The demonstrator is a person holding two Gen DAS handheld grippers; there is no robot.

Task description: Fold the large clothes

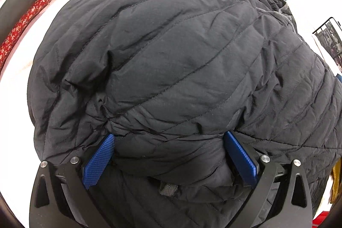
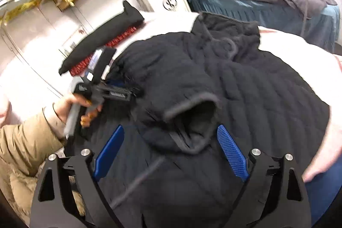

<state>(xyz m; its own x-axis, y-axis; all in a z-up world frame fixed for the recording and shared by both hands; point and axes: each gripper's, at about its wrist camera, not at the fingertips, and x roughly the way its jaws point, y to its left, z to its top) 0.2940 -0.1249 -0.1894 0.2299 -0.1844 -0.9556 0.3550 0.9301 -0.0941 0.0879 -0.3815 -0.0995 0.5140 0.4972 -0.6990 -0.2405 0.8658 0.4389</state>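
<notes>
Black quilted jacket point(image 1: 171, 61) is lying bunched on the white desk point(image 1: 19, 87), collar at the far side. Left hand-held gripper point(image 1: 168, 155) is pointing steeply down with a thick fold of jacket bulging between its wide-set blue pads point(image 1: 100, 159); whether they are pinching it, I cannot tell. Right hand-held gripper point(image 2: 171, 151) is hovering spread over the sleeve cuff point(image 2: 192, 112), gripping nothing. Judgement: left should be anchoring the fold while right is smoothing the sleeve flat across the body.
</notes>
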